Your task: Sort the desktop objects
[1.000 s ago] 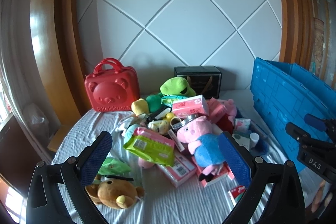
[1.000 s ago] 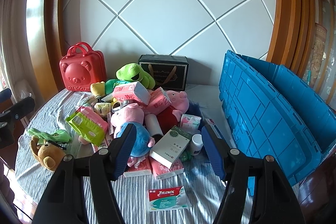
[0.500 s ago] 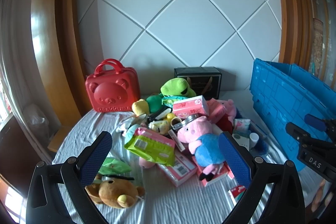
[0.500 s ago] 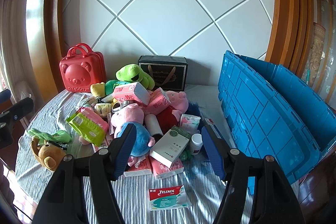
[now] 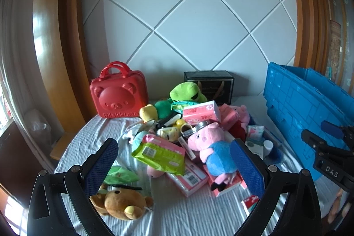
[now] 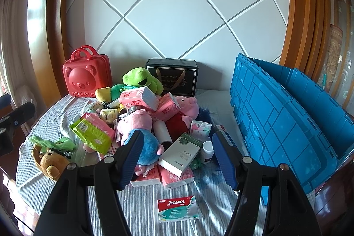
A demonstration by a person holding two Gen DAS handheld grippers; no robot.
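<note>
Nothing appears sorted yet; this looks like the opening step, choosing a first item from the pile. The left tongs (image 5: 172, 160) hang released and empty above the near edge of the striped worktop (image 5: 177, 213). Going left to right: red bear case (image 5: 119, 98) at the back, brown bear plush (image 5: 120, 202) apart in front, green wipes pack (image 5: 159, 154) leaning on the heap, blue-bodied pig plush (image 6: 141, 134) on tissue packs. The right tongs (image 6: 177, 158), also released, frame the white box (image 6: 180, 154). The Tylenol box (image 6: 178, 208) lies alone, an easy first grasp. The blue crate (image 6: 287, 121) stands rightmost, likely the destination; overlapping items would hinder any pick.
</note>
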